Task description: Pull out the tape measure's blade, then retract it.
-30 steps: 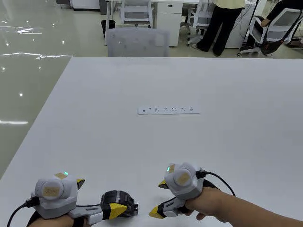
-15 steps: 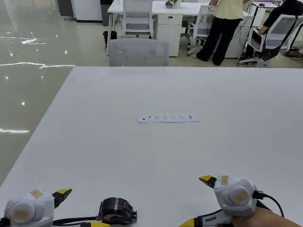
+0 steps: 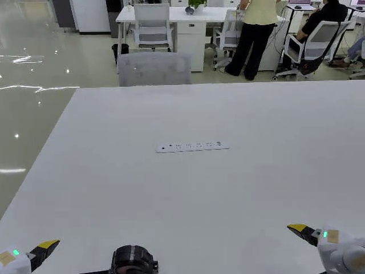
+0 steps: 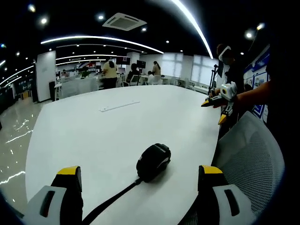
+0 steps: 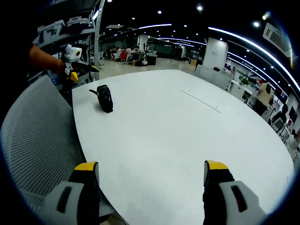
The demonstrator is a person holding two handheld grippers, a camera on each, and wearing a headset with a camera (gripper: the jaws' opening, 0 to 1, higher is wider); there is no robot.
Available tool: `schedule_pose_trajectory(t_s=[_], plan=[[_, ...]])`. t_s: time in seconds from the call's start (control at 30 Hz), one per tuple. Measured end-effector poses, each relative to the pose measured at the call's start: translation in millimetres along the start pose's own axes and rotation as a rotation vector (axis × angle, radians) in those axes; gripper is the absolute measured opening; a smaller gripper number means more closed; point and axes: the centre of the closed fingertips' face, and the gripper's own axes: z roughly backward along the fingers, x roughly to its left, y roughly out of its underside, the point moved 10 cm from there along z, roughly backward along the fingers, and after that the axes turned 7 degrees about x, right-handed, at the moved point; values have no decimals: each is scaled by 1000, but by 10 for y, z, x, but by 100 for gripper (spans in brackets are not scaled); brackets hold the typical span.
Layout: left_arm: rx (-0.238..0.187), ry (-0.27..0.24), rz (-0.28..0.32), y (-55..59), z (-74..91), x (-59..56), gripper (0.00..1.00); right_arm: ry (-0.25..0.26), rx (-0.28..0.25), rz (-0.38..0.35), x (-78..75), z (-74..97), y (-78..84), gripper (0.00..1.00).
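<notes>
Tape measure (image 4: 153, 161), just one, lies on table (image 4: 93, 126); left gripper (image 4: 140, 171) and right gripper (image 5: 152, 167): jaws spread.

The table (image 3: 182, 200) has a smooth, matt white top. On it the tape measure (image 4: 153, 161) looks like black plastic, slightly shiny. Beside the table the floor (image 3: 28, 85) is glossy; the chair back (image 5: 33, 140) at its edge is perforated mesh.

A grey chair (image 3: 154, 69) stands at the far edge of the broad white workbench (image 3: 256, 188), which carries a power strip (image 3: 192, 146). Beyond, the glossy floor (image 3: 34, 68) shows bright glints, and white desks (image 3: 171, 14) stand with office chairs (image 3: 151, 25).
</notes>
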Motion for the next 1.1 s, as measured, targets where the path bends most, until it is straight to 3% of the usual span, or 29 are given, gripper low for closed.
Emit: schedule_pose_trajectory(t_s=[0.07, 0.17, 0.3, 0.47, 0.57, 1.1], plan=[[-8, 25, -13, -30, 31, -56, 100, 11, 3, -11, -8, 63, 32, 94], [14, 34, -21, -15, 58, -80, 100, 13, -5, -47, -9, 104, 61, 94], [17, 26, 29, 30, 88, -49, 100, 8, 1, -53, 23, 88, 113, 94], [23, 19, 10, 57, 98, -83, 100, 2, 14, -47, -19, 75, 121, 94], [18, 15, 30, 65, 92, -91, 100, 2, 16, -50, -33, 75, 106, 94], [9, 25, 30, -19, 30, -85, 100, -12, 27, -56, 16, 38, 193, 95]])
